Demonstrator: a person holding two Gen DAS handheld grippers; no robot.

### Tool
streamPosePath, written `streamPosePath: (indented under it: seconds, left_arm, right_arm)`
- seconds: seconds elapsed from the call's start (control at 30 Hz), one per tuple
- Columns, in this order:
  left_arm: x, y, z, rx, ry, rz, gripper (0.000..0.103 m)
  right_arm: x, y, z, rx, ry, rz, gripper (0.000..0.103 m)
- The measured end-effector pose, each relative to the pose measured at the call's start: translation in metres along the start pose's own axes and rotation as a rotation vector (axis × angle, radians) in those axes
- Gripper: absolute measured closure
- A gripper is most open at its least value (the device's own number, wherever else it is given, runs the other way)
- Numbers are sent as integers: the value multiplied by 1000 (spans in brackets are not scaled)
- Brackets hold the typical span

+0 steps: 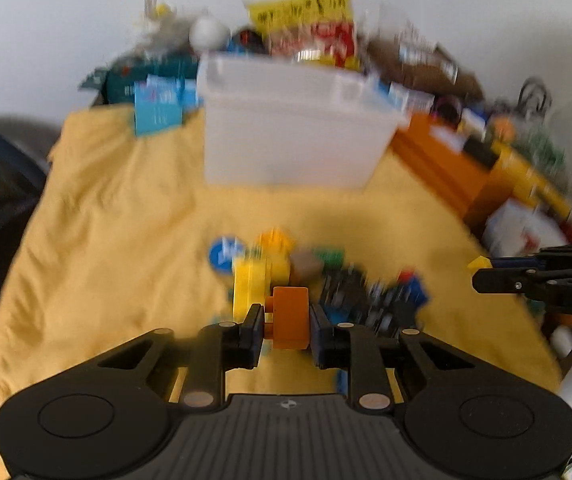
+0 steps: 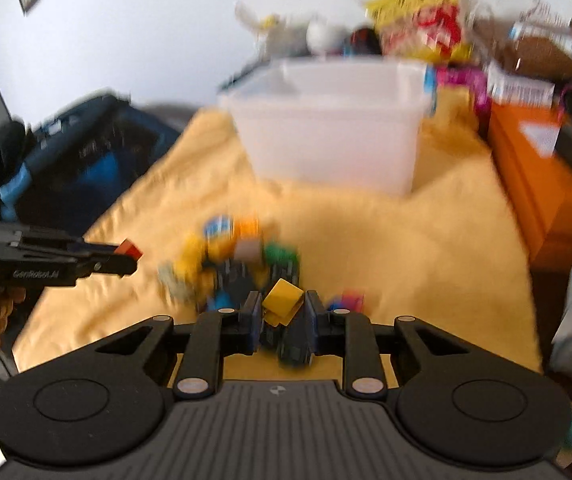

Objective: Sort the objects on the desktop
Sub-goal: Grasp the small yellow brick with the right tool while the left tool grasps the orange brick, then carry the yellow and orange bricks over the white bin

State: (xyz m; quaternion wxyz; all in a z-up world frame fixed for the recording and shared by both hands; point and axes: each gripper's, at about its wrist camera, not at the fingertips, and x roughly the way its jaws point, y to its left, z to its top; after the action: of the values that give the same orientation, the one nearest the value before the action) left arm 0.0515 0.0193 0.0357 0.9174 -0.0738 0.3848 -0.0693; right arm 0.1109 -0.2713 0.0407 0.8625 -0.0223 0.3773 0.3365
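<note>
While L claw (image 1: 287, 322) grips orange block (image 1: 290, 317), R claw (image 2: 284, 312) grips yellow block (image 2: 283, 301).

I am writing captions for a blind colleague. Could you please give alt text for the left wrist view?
The left gripper holds an orange block above a heap of small coloured toys on a yellow cloth. Behind stands a translucent white bin; the right gripper enters from the right with a small yellow block. The picture is blurred.
</note>
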Motion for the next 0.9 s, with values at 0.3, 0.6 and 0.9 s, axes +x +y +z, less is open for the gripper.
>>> streamPosePath:
  seconds: [0.3, 0.6, 0.9]
  left_arm:
    - [-29, -4, 108, 42, -149, 3, 76]
    - [12, 3, 217, 21, -130, 20, 76]
    - [81, 4, 278, 19, 20, 73, 76]
  right_arm:
    - [-15, -21, 101, 22, -93, 24, 78]
    - [7, -50, 200, 8, -90, -32, 78]
    - [63, -74, 250, 51, 21, -97, 78]
